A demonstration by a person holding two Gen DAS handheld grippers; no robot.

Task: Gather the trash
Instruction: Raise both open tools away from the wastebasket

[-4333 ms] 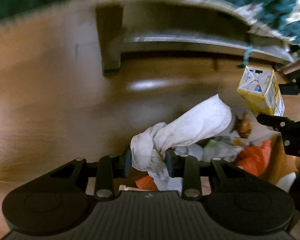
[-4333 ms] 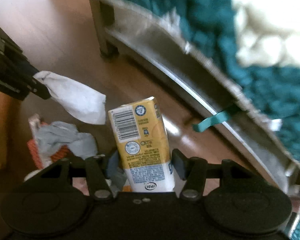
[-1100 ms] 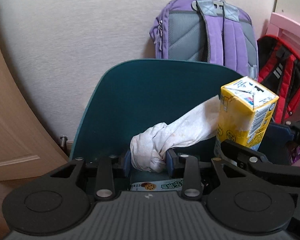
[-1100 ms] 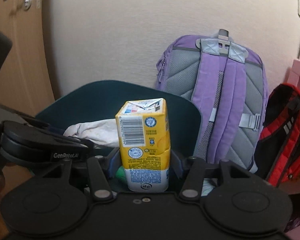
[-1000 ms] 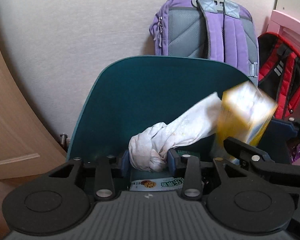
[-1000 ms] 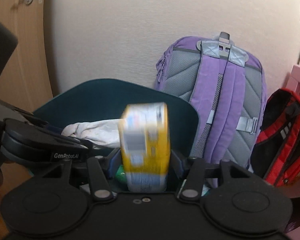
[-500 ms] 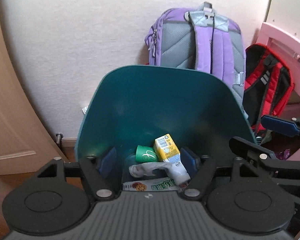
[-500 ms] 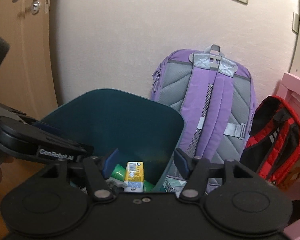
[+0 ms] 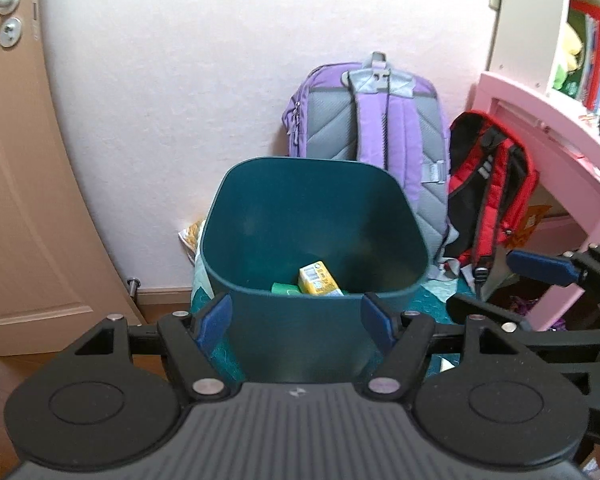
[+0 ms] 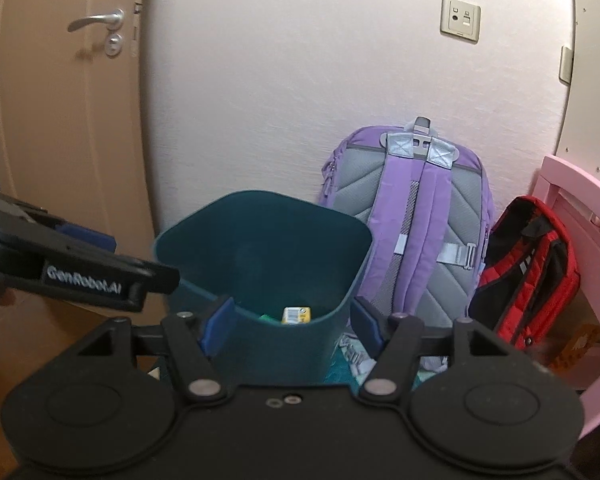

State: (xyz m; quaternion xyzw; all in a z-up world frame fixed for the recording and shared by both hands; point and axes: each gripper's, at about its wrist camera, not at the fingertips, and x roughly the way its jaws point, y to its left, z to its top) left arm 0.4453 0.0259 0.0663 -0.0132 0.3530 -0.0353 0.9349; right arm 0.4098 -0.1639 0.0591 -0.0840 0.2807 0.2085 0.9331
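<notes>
A dark teal trash bin point(image 9: 260, 216) stands on the floor against the wall; it also shows in the right wrist view point(image 10: 204, 240). Inside it lie a yellow drink carton point(image 9: 318, 279) and a green item point(image 9: 284, 288); the carton also shows in the right wrist view point(image 10: 296, 315). My left gripper point(image 9: 296, 316) is open and empty, held above and in front of the bin. My right gripper point(image 10: 288, 322) is open and empty, beside it to the right. The white tissue is hidden from view.
A purple backpack point(image 9: 380, 120) and a red-and-black backpack point(image 9: 488, 184) lean against the wall behind the bin. A pink desk point(image 9: 548, 148) stands at the right. A wooden door point(image 10: 60, 100) is at the left.
Both grippers opened and let the white tissue and the yellow carton fall into the bin. Both have since pulled up and back from the bin.
</notes>
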